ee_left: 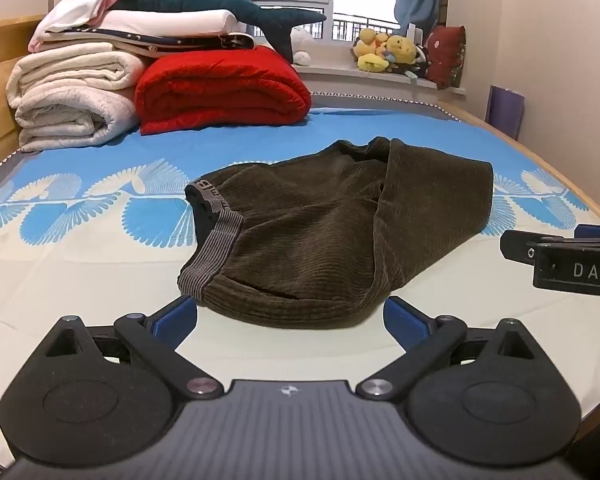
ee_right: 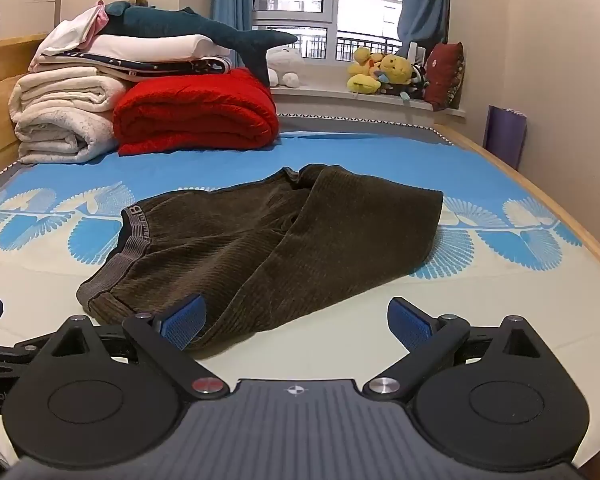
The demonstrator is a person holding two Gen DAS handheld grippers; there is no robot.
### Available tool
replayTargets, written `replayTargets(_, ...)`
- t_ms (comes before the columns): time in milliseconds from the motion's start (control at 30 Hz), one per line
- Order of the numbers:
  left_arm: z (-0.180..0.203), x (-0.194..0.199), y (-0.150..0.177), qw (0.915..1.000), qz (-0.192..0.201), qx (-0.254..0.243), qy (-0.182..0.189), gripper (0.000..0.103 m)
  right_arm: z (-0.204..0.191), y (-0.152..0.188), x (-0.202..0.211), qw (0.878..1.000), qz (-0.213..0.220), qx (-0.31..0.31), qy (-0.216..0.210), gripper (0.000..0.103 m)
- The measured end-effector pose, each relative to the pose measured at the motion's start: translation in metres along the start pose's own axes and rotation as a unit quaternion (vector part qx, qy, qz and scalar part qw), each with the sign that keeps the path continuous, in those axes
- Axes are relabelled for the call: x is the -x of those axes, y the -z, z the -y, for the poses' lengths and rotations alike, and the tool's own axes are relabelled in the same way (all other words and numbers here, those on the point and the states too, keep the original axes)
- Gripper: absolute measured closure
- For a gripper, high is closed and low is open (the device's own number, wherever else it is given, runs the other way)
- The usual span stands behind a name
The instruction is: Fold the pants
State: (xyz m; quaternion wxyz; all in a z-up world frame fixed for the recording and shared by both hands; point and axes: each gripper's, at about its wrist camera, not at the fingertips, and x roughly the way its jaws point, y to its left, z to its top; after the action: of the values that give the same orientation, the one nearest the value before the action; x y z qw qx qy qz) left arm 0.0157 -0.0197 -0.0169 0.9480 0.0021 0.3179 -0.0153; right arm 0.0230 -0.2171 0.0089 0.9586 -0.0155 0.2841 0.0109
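pants [ee_left: 324, 236] folded on bed [ee_left: 80, 280] | left tool [ee_left: 290, 322] wide open, empty | right tool [ee_right: 296, 322] same

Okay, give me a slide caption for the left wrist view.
Left tongs open before brown corduroy pants folded on the blue-patterned bed sheet.

pants [ee_left: 332, 232] mid-bed [ee_left: 80, 280] | blankets [ee_left: 220, 88] behind-left | toys [ee_left: 384, 54] on sill behind-right

Folded brown pants [ee_left: 332, 232] on bed [ee_left: 100, 280], left gripper [ee_left: 290, 320] spread, apparently empty
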Motion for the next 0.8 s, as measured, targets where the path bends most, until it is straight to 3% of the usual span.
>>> replayTargets(800,0.0044,-0.0004,0.0015,1.0000,-0.003,0.003,-0.002,0.002,-0.0028,-0.0010,0.0009,1.000,0.001,0.002,0.000,0.005)
